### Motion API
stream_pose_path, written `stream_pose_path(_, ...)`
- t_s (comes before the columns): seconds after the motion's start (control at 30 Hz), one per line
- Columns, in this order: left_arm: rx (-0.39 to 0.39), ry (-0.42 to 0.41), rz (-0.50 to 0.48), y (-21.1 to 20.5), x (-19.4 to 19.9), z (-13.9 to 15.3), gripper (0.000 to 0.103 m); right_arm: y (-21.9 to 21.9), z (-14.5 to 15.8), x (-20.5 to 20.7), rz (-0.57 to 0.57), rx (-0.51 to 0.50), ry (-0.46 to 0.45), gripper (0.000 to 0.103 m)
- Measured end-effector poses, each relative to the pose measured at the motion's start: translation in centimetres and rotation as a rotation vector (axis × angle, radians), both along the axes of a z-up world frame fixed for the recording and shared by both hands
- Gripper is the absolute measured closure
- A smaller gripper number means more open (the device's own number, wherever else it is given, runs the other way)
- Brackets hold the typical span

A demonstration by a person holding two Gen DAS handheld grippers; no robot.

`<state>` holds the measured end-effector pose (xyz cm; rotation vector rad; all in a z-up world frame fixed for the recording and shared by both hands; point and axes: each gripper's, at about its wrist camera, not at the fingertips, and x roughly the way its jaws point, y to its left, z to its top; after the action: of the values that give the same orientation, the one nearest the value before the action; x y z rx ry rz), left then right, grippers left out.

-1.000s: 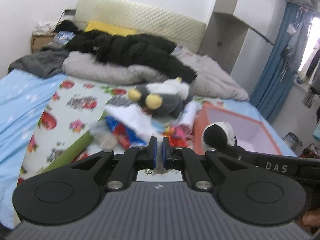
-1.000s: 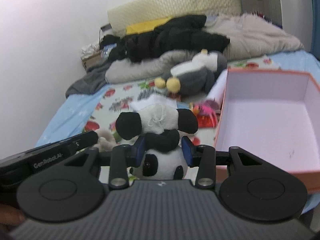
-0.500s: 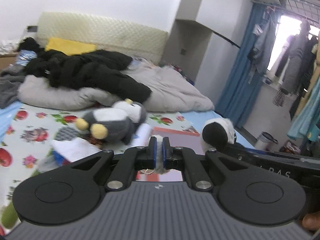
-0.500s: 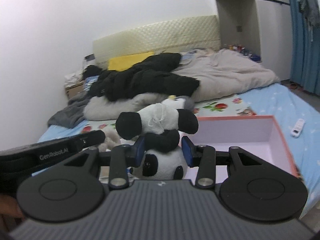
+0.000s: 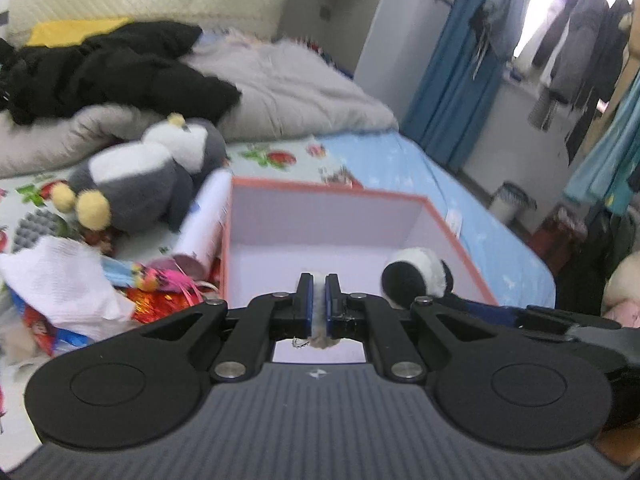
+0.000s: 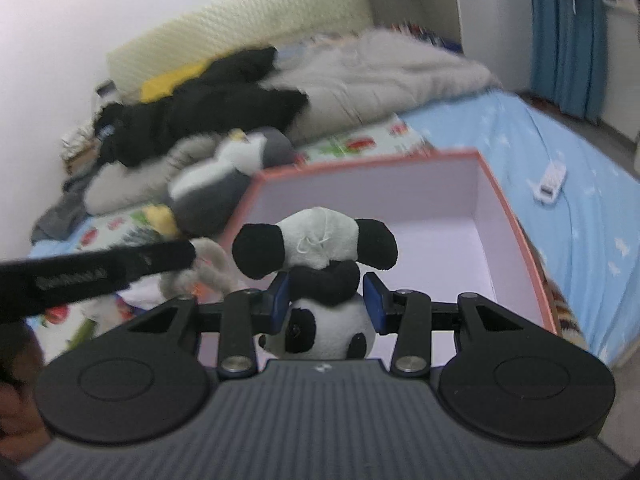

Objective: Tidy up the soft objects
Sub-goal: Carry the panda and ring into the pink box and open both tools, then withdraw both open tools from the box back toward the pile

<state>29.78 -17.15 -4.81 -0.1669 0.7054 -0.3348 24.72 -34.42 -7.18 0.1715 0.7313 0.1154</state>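
The right gripper (image 6: 326, 298) grips a panda plush (image 6: 316, 276) around its black middle, head towards the camera and legs pointing away. The left gripper (image 5: 316, 306) is clamped almost fully closed on a thin tuft of pale fuzzy material (image 5: 319, 312); what this belongs to cannot be determined, as most of it hangs out of sight below the jaws. In the right wrist view, a grey floppy shape hangs just beyond the left gripper's arm.

Both grippers are positioned at the near edge of the open pink box (image 5: 332, 196), with the panda above its interior. The visible floor of the box is bare, so no item appears to have been stored yet. The task is judged to be at an early stage: first deposit pending.

Remaining items lie just left of the box: a white cloth (image 5: 64, 284), bright wrappers (image 5: 160, 292), a white roll (image 5: 204, 220) touching the box wall, and a grey penguin plush (image 5: 140, 184). Farther back lie a grey quilt (image 5: 288, 88) and black clothing (image 5: 112, 68).
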Motion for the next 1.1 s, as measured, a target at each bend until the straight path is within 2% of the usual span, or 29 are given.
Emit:
stream_pose_path(0.17, 0.035, 0.097, -0.035, -2.3, 3.2, -3.5, 0.096, -1.2, -3.6, 1.4, -0.017, 0.014, 0.082, 0.06)
stream_pose_path(0.4, 0.063, 0.169, -0.033, -2.9, 5.2, -6.7, 0.094, -2.0, -5.2, 2.4, -0.014, 0.038, 0.107, 0.06)
stream_pose_path(0.43, 0.065, 0.172, -0.033, -3.0, 5.3, -6.9, 0.091, -2.0, -5.3, 2.4, -0.014, 0.041, 0.108, 0.06)
stream_pose_path(0.47, 0.067, 0.176, -0.032, -3.0, 5.2, -7.0, 0.08, -2.1, -5.4, 2.5, -0.012, 0.044, 0.109, 0.06)
stream_pose_path(0.5, 0.071, 0.184, -0.028, -2.9, 5.3, -7.1, 0.064, -2.1, -5.4, 2.5, -0.012, 0.048, 0.109, 0.06)
stream_pose_path(0.57, 0.067, 0.186, -0.028, -2.8, 5.3, -7.1, 0.057, -2.1, -5.2, 2.3, -0.011, 0.056, 0.104, 0.06)
stream_pose_path(0.77, 0.058, 0.114, -0.031, -2.4, 3.7, -4.6, 0.057, -1.9, -2.9, 1.2, -0.009, 0.054, 0.038, 0.06)
stream_pose_path(1.1, 0.041, -0.034, -0.021, 0.1, -2.3, 2.0, 0.056, 0.4, 3.8, -3.0, 0.049, 0.066, -0.134, 0.059)
